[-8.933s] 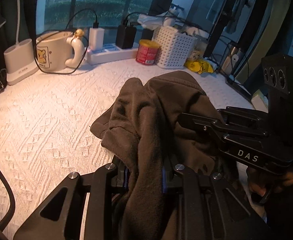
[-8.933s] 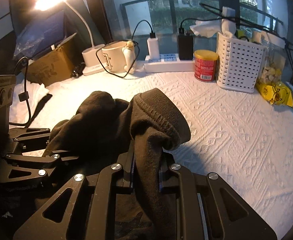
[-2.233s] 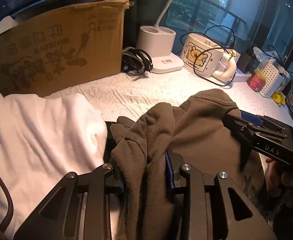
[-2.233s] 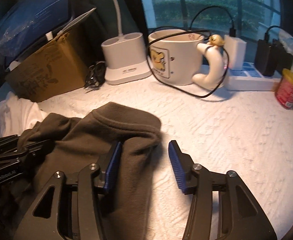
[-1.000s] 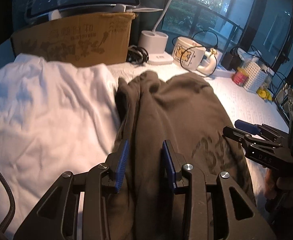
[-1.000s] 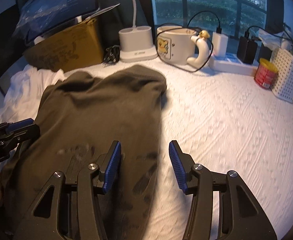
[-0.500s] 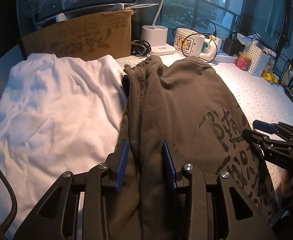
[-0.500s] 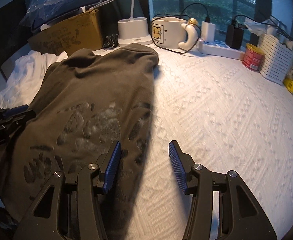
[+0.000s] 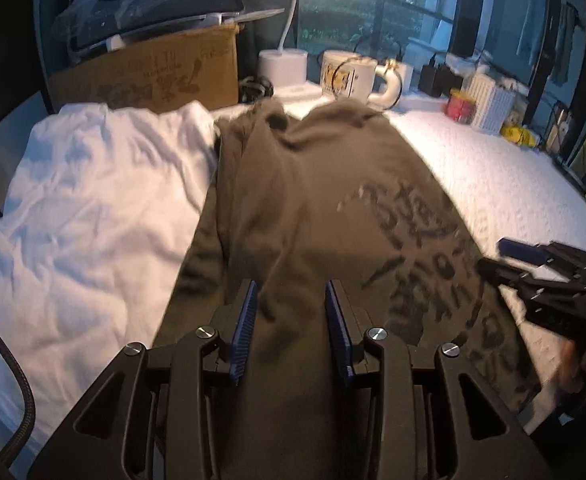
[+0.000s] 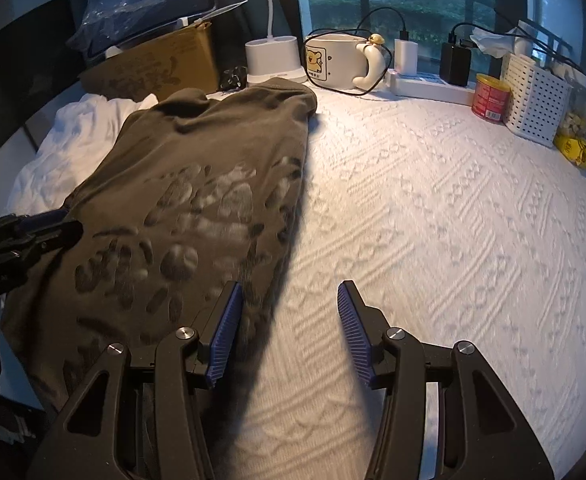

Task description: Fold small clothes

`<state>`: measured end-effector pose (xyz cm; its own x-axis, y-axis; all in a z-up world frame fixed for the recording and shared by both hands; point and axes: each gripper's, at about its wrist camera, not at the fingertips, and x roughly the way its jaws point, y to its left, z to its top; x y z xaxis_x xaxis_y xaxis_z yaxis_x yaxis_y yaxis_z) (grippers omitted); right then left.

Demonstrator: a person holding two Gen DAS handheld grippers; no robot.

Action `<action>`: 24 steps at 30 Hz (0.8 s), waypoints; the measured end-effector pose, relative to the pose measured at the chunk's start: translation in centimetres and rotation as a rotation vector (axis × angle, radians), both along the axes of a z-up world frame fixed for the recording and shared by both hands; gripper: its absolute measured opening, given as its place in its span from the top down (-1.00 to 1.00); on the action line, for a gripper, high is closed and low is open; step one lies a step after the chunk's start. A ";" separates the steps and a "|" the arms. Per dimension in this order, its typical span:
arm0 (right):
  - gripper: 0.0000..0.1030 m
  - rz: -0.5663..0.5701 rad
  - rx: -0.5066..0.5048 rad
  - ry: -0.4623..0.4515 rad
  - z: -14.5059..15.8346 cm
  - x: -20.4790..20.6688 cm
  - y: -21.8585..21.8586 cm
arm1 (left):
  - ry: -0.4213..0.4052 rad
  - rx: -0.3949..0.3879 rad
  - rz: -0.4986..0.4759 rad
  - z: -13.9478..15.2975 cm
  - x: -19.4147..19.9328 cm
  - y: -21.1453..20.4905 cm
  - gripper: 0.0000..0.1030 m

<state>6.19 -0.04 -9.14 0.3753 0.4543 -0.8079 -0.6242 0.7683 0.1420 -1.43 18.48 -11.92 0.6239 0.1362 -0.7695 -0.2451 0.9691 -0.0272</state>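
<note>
The shirt [image 9: 313,208] lay flat on the white quilt [image 10: 453,208], print side up, its long axis running from the near edge toward the mug [image 10: 335,64] and lamp base [image 10: 275,60] at the back. Its left edge overlapped a white garment [image 9: 93,220]; its right edge was a straight line on bare quilt.

The left gripper [image 9: 291,320] sat over the shirt's near end. Its jaws were opening, with cloth in the gap between them, but we saw no pinch (the pads stood clear of the fabric on both sides).

The right gripper [image 10: 289,328] straddled the shirt's right edge. Its left pad was over the hem and its right pad over bare quilt. The jaws were apart and held nothing.

The key relation: the shirt ran straight away from both grippers, with the near hem just under the fingertips and the collar end far off by the mug. We judged neither hand clearly nearer to the hem. The left was centred on the body and the right was on the side seam.

We judged the shirt laid out and released, with no fold made yet. A lengthwise fold would probably start from the right edge, which the right gripper already bracketed. A crosswise fold would need both grippers on the near hem, and the left would have to shift toward its own corner first.

A cardboard box [image 9: 153,76] sat behind the white garment, clear of the work.
</note>
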 end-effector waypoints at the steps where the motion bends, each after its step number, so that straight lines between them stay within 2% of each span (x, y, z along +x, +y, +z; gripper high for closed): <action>1: -0.02 0.000 0.000 0.000 -0.1 -0.1 -0.3 | 0.007 0.025 0.004 -0.3 -0.2 -0.2 0.13; 2: -0.02 0.001 0.001 0.001 -0.1 -0.2 -0.4 | 0.011 0.043 0.018 -0.6 -0.3 -0.2 -0.05; 3: -0.02 0.001 0.002 0.000 -0.1 -0.3 -0.8 | 0.010 0.042 0.032 -0.6 -0.5 -0.1 -0.06; 8: -0.02 0.000 -0.003 -0.012 0.2 -1.1 -2.2 | -0.015 0.037 0.051 0.0 -1.7 -0.6 -0.06; 14: -0.02 -0.015 -0.006 -0.018 0.4 -2.0 -4.2 | -0.055 0.048 -0.027 0.9 -2.3 -3.8 -0.06; 18: -0.02 -0.028 -0.012 -0.033 0.8 -2.5 -5.8 | -0.063 0.014 -0.056 1.0 -2.4 -5.7 -0.06; 24: -0.02 -0.079 -0.002 -0.051 1.5 -3.1 -8.6 | -0.073 0.007 -0.107 1.4 -1.9 -8.3 -0.07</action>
<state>3.06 -8.60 -7.65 0.4508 0.4196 -0.7878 -0.5676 0.8159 0.1099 -3.31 10.23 -10.56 0.6893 0.0717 -0.7209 -0.1383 0.9898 -0.0338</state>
